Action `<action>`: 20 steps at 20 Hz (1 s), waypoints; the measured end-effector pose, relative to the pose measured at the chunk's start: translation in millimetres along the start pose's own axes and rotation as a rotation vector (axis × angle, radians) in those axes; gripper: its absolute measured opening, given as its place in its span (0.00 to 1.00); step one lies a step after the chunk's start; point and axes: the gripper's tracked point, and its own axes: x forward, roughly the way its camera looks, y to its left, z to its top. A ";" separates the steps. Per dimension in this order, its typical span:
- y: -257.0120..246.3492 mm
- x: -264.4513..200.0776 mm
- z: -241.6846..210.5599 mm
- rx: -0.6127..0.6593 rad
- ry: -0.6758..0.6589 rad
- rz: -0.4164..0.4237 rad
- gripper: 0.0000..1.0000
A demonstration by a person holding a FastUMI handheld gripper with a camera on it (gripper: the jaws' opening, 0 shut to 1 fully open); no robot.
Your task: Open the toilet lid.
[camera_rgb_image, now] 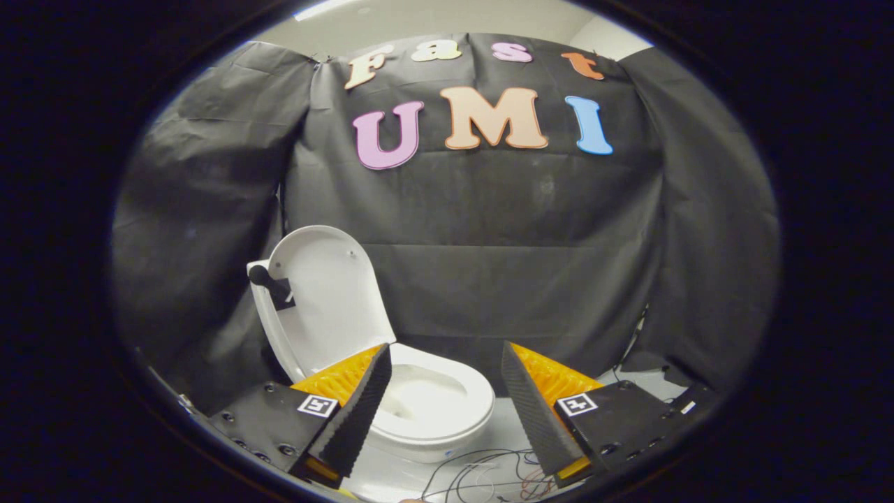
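A small white toilet (436,409) stands on a pale surface before the black cloth wall. Its lid (328,300) is raised, leaning back to the left, with a black knob handle (269,281) on its left edge. The seat ring and bowl lie uncovered. My gripper (447,363) hangs above and in front of the bowl, open, nothing between its fingers. The left finger (360,412) overlaps the bowl's left side and the lid's base. The right finger (534,412) sits just right of the bowl.
Loose thin wires (489,471) lie on the pale surface in front of the toilet, under the fingers. The black cloth wall (517,265) closes in behind and on both sides. A pale strip of floor (653,381) shows at the right.
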 end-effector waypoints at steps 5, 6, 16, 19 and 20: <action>22.1 25.8 9.5 -0.007 -0.034 0.051 0.98; 27.0 30.5 11.3 -0.004 -0.044 0.054 0.98; 85.0 71.3 37.2 0.147 -0.172 0.026 0.98; 99.2 79.3 42.1 0.261 -0.239 -0.002 0.92; 98.0 80.3 43.9 0.303 -0.259 -0.035 0.92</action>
